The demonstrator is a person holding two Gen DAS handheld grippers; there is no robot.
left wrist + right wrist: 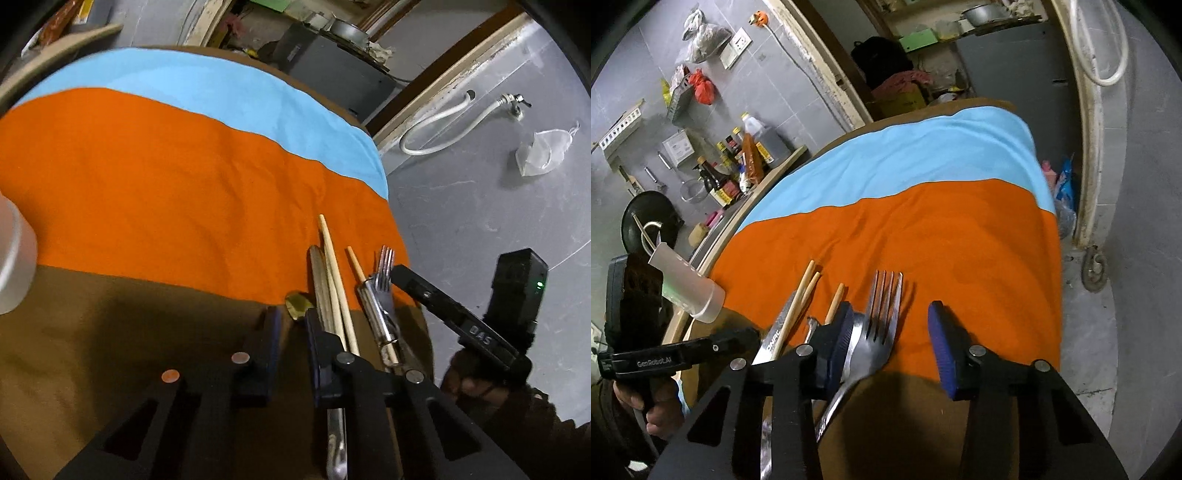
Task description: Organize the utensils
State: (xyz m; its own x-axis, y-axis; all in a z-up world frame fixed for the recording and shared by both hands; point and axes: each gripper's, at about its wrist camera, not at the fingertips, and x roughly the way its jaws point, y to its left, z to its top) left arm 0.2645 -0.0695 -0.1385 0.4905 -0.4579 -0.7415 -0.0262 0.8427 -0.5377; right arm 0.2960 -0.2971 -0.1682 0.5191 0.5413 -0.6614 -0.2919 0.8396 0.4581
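Early days: steel fork (882, 314), wooden chopsticks (338, 280) loose on the cloth-covered counter (942, 229); right gripper (892, 339) and left gripper (291, 325) fingers released.

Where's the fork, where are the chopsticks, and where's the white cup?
fork (884, 314): right wrist view, on its tines.
chopsticks (334, 273): left wrist view, middle of one stick.
white cup (689, 286): right wrist view, on its side wall.

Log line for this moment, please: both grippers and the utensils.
left gripper: open, at chopsticks | right gripper: open, straddling fork | utensils: bunched on cloth | cup: left edge
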